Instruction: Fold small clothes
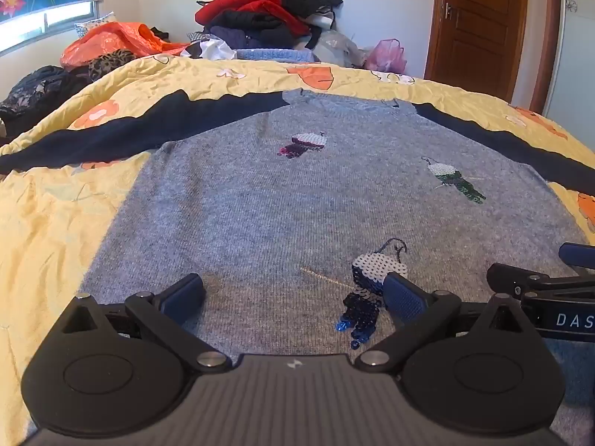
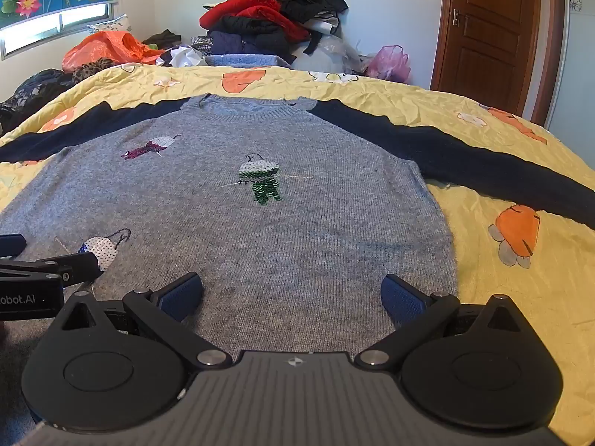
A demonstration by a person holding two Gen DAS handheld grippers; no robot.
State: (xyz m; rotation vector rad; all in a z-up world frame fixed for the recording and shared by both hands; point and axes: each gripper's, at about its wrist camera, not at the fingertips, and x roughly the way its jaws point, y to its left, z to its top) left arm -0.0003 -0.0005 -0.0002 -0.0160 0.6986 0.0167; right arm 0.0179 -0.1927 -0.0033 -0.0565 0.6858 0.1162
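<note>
Scene: a grey knit sweater (image 2: 238,223) with navy sleeves lies face up and spread flat on a yellow flowered quilt (image 2: 502,171) covering a bed; its hem is nearest the cameras, its collar farthest.

Sleeves: both navy sleeves (image 1: 122,130) stretch straight out to either side, neither brought in over the body.

Decoration: three sequinned figures on the chest, one with green legs (image 2: 262,182), one with blue (image 1: 366,290), one with purple (image 1: 303,145).

Left gripper (image 1: 293,293): jaws spread wide with nothing between them, tilted down over the sweater's lower hem, the blue-legged figure just beside its right pad.

Right gripper (image 2: 292,293): likewise wide and empty, angled down over the hem toward the sweater's right edge, close alongside the other gripper.

Progress: by the look of it, folding has not begun; the garment is only laid out and smoothed. Sleeves, sides and the final halving all appear left to do.

Background: a heap of unsorted clothes (image 2: 275,15) in red, black and navy stands beyond the bed, with an orange plastic bag (image 2: 108,46) and a pink one near a wooden door (image 2: 487,33).

Writing: "DAS" reads on the right gripper's body in the left wrist view; "obot.AI" on the left gripper's body in the right wrist view. Both are cut off at the frame edge.
</note>
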